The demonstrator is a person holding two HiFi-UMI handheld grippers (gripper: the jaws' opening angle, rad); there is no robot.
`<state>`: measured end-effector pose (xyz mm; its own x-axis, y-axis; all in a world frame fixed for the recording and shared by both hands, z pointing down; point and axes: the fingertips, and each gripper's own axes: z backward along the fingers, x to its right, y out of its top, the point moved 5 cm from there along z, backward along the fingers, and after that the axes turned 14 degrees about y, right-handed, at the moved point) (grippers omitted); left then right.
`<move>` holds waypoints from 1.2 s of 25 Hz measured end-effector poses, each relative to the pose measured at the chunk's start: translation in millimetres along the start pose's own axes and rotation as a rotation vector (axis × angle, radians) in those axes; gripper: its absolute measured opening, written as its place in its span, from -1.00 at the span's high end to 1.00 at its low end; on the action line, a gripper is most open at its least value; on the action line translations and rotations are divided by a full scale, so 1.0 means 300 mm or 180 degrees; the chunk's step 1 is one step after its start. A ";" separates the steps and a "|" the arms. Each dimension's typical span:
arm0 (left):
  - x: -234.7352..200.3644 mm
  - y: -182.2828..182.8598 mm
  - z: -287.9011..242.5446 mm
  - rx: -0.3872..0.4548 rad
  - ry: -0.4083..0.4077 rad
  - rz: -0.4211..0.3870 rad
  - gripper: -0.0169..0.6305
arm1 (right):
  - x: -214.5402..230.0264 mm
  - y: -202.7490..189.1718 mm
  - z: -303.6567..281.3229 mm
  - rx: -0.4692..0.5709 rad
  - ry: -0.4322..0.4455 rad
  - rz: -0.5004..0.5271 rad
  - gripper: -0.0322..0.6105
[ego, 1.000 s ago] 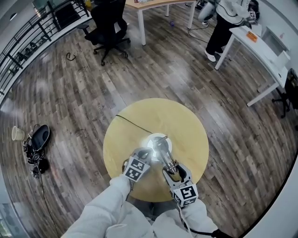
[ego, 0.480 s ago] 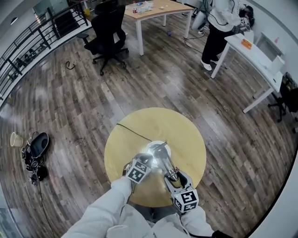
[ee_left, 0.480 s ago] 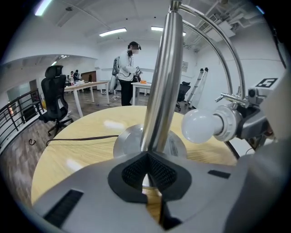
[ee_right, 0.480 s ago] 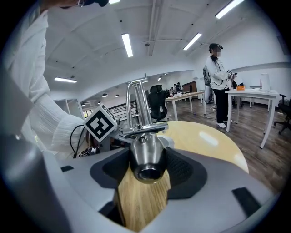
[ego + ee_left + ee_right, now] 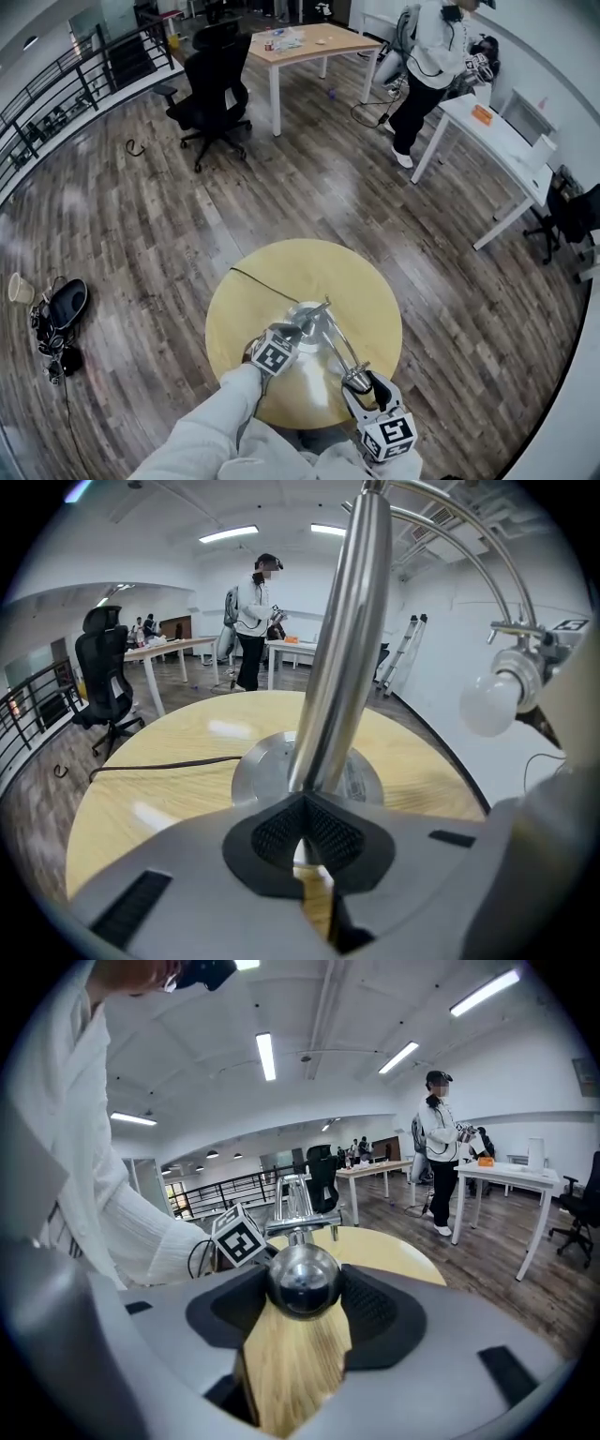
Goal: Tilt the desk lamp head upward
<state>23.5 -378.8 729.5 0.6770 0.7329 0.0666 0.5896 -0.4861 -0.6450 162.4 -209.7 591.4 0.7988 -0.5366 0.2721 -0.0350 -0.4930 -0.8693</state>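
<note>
The left tongs [image 5: 289, 334] are pinched shut on the lamp's pole [image 5: 337, 639] just above its base [image 5: 302, 313]. The base sits toward 6 o'clock on the round surface [image 5: 281, 267]. A cord [image 5: 262, 283] runs off toward 10 o'clock. At 5 o'clock from the base, the right tongs [image 5: 367, 384] are clamped on the chrome head [image 5: 302, 1283], by the surface's edge.

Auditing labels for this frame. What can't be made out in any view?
- Lamp head front: the right gripper view shows only its chrome back.
- Its tilt: head view, too small, partly under the right gripper.
- Cord end: head view, lost past the table edge.
- Base label: left gripper view, print blurred, partly behind the pole.
</note>
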 end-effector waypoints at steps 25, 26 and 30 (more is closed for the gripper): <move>0.009 -0.004 0.017 -0.0053 -0.0061 -0.0096 0.95 | -0.161 0.559 0.175 -0.0220 -0.0077 0.0554 0.13; 0.007 -0.002 0.018 -0.0039 -0.0067 -0.0087 0.95 | -0.162 0.581 0.167 -0.0258 -0.0065 0.0576 0.13; 0.010 0.004 0.021 -0.0012 -0.0112 -0.0065 0.95 | -0.166 0.659 0.141 -0.0440 -0.0091 0.0621 0.13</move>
<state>23.5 -374.3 724.3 0.6489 0.7590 0.0529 0.6049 -0.4726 -0.6409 141.1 -251.4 388.5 0.7854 -0.6122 0.0910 -0.2707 -0.4721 -0.8390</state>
